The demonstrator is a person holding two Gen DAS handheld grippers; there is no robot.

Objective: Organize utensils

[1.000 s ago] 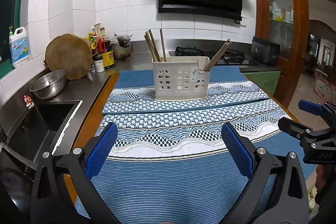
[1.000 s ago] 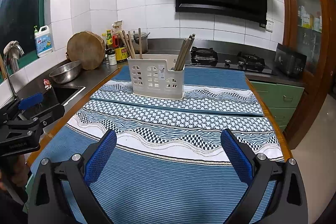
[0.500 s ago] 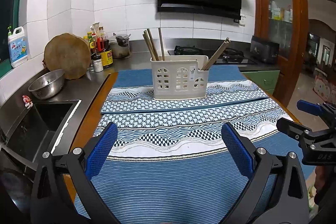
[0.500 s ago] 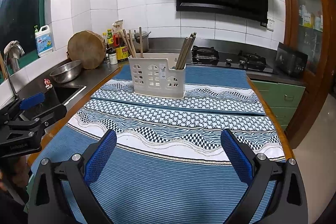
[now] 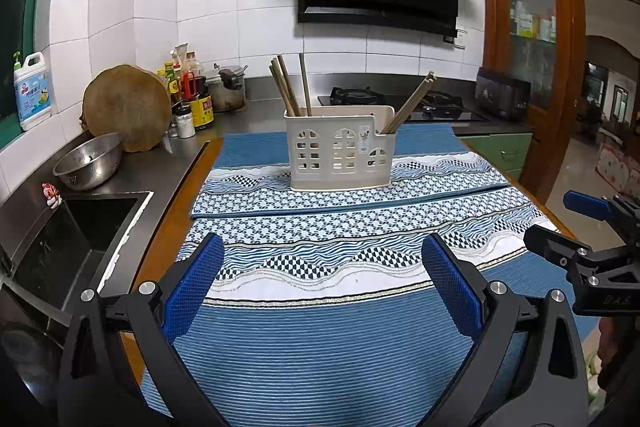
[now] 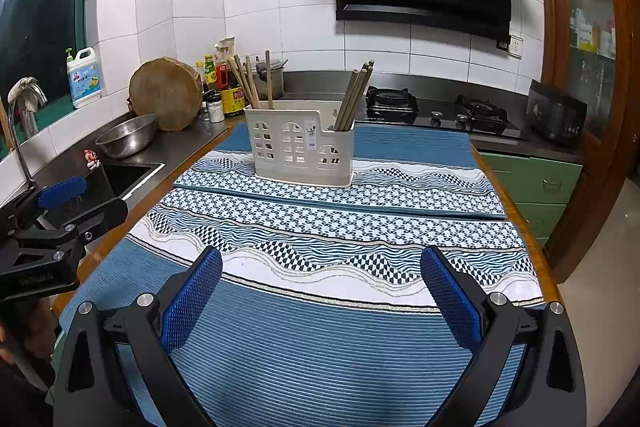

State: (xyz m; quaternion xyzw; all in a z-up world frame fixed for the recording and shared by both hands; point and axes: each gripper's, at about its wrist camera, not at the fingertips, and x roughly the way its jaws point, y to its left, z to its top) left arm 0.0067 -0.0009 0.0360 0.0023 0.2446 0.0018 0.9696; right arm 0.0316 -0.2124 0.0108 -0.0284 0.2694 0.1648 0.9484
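A cream plastic utensil holder [image 5: 338, 151] stands upright on the blue patterned table mat [image 5: 320, 347]; it also shows in the right wrist view [image 6: 300, 147]. Brown chopsticks [image 5: 290, 87] stand in its left compartment and more chopsticks [image 5: 410, 103] lean in its right one. My left gripper [image 5: 322, 287] is open and empty, low over the near mat. My right gripper [image 6: 320, 291] is open and empty too, beside the left. Each gripper shows at the edge of the other's view.
A sink [image 5: 68, 239] and steel bowl [image 5: 88, 161] lie on the left counter, with a round wooden board [image 5: 126, 107] and sauce bottles [image 5: 196, 99] behind. A gas stove [image 6: 432, 107] is at the back. Green drawers [image 6: 536, 183] stand right of the table.
Both grippers have drifted slightly; the holder sits a touch differently in each view. Both stay open and empty.
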